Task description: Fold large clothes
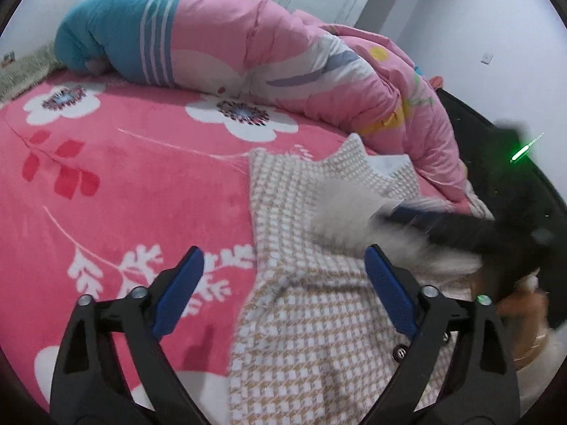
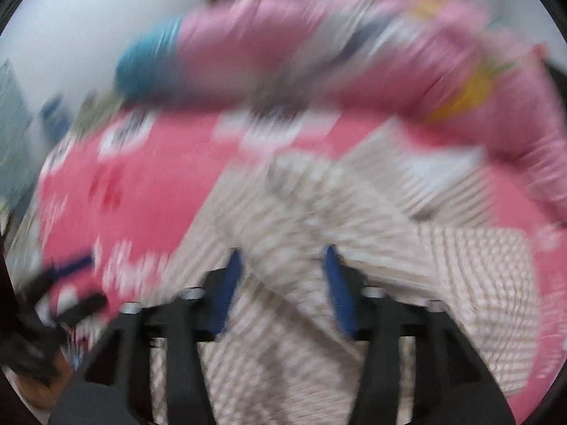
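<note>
Left tool [image 1: 283,283] stands wide, its blue-padded fingers [image 1: 180,285] spread with nothing between them, poised over the near edge of the houndstooth coat [image 1: 312,322]. That coat, woven in tan and white checks, lies flat on the bed directly ahead of and beneath this tool, its left edge running between the two fingers; a small dark button [image 1: 399,352] sits just inside the right finger, and any mark on it is too small to read. A white furry trim [image 1: 343,212] lies ahead and to the right, where the right tool [image 1: 460,226] reaches in as a dark blur. In its own blurred view the right tool [image 2: 283,283] is partly open, with a raised ridge of the coat [image 2: 319,212] between its pads; whether they grip it cannot be told. Beyond both tools spreads the pink floral bedsheet [image 1: 124,177], and farther ahead a rolled pink and blue quilt [image 1: 219,42] lies across the bed. No writing or labels can be read anywhere.
</note>
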Action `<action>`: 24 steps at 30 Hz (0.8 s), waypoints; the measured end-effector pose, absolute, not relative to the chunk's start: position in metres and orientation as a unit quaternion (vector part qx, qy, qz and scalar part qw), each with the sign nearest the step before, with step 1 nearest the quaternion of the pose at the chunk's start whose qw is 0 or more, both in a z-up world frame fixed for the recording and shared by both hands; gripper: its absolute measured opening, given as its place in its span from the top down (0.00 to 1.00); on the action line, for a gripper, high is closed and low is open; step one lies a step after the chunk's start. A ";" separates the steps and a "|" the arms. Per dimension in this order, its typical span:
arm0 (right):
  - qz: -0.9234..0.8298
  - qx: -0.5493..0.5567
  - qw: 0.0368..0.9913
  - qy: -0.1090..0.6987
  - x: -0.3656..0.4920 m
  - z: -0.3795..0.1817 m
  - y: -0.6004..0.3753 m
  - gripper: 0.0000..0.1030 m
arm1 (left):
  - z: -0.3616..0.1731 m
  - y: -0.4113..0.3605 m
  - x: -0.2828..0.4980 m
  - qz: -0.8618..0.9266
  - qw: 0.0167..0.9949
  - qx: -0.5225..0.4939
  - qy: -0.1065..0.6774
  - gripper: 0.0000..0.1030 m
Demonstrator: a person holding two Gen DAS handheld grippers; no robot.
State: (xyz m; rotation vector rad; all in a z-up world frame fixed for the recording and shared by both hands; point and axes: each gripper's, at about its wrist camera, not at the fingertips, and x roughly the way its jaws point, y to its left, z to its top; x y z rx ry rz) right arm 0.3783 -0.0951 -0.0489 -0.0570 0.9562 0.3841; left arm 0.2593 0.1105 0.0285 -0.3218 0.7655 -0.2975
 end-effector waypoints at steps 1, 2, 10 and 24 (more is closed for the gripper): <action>0.191 -0.029 0.867 0.460 0.375 -0.053 -0.096 0.47 | 0.027 0.112 0.260 -0.151 0.901 -0.159 0.375 0.20; 0.211 -0.025 0.867 0.452 0.368 -0.051 -0.103 0.41 | 0.026 0.112 0.262 -0.156 0.899 -0.162 0.377 0.21; 0.202 0.114 0.899 0.371 0.335 -0.008 -0.257 0.18 | 0.019 0.080 0.323 -0.207 0.868 -0.197 0.407 0.31; 0.075 0.230 0.898 0.367 0.299 -0.070 -0.430 0.18 | -0.035 0.023 0.415 -0.168 0.821 -0.177 0.516 0.92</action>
